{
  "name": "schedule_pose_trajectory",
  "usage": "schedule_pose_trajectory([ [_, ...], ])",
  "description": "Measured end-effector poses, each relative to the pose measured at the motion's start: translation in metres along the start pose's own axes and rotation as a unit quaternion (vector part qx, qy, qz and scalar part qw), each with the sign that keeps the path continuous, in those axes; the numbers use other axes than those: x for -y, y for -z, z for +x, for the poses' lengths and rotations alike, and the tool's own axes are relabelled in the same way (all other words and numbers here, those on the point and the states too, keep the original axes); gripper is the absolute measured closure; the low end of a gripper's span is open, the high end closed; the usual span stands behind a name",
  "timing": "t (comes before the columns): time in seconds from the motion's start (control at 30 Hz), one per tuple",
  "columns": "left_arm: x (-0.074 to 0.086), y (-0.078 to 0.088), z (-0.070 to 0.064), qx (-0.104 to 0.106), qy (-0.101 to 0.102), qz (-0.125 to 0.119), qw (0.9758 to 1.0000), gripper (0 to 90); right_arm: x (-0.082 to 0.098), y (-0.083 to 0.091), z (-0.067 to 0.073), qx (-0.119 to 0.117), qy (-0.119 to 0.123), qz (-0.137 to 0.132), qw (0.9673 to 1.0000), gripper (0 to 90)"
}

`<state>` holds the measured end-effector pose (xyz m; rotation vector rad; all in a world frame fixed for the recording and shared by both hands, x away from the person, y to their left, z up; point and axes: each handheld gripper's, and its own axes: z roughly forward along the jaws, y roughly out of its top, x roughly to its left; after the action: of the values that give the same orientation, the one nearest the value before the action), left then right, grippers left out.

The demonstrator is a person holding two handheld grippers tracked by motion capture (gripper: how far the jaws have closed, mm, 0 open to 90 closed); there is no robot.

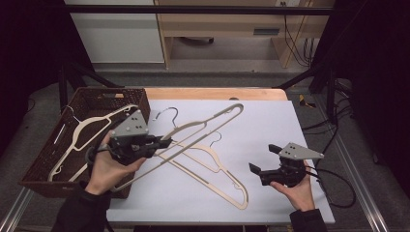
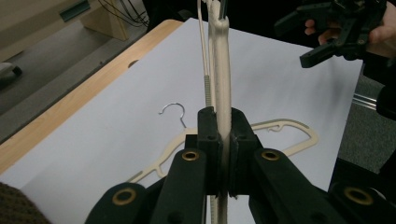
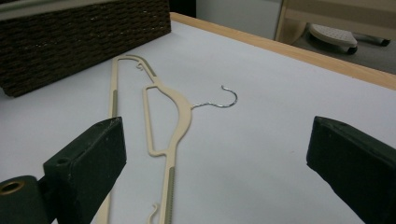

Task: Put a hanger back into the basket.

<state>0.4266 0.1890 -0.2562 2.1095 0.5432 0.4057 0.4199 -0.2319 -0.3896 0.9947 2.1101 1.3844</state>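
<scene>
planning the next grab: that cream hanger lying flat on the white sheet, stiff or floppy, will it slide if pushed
The flat hanger is probably stiff: the like one clamped in the left hand-held gripper spans out unsagging. Thin and open-framed, so likely light. On the smooth white sheet it would likely slide rather than roll.

Matt cream plastic hanger [image 1: 212, 166] with thin shiny metal hook beside the rough woven brown basket [image 1: 48, 159]; smooth white worktop [image 1: 270, 121].
</scene>
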Motion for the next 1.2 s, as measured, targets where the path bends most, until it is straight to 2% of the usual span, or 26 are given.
schedule_pose_trajectory([
  [0.13, -0.003, 0.013, 0.019, -0.017, 0.006, 0.002, 0.9998, 86.0, 0.0, 0.002, -0.001, 0.008, -0.001, -0.001, 1.0, 4.1],
  [0.23, -0.001, 0.021, 0.033, -0.038, 0.011, 0.008, 0.9992, 86.0, 0.001, 0.002, -0.001, 0.017, 0.001, -0.005, 0.9998, 3.5],
  [0.37, 0.007, 0.032, 0.054, -0.055, 0.016, 0.016, 0.9982, 86.0, 0.002, 0.003, 0.0, 0.025, 0.0, -0.002, 0.9997, 3.0],
  [0.63, 0.024, 0.049, 0.085, -0.083, 0.037, 0.011, 0.9958, 86.0, 0.003, 0.001, 0.001, 0.025, 0.0, 0.005, 0.9997, 3.1],
  [0.87, 0.045, 0.064, 0.111, -0.101, 0.051, 0.012, 0.9934, 86.0, 0.003, 0.0, 0.001, 0.025, 0.0, 0.009, 0.9997, 3.2],
  [1.03, 0.066, 0.074, 0.128, -0.119, 0.065, 0.021, 0.9905, 86.0, 0.003, -0.001, 0.001, 0.022, 0.001, 0.012, 0.9997, 3.2],
  [1.2, 0.086, 0.082, 0.146, -0.132, 0.092, 0.019, 0.9868, 86.0, 0.003, -0.002, 0.001, 0.023, 0.001, 0.013, 0.9996, 3.3],
])
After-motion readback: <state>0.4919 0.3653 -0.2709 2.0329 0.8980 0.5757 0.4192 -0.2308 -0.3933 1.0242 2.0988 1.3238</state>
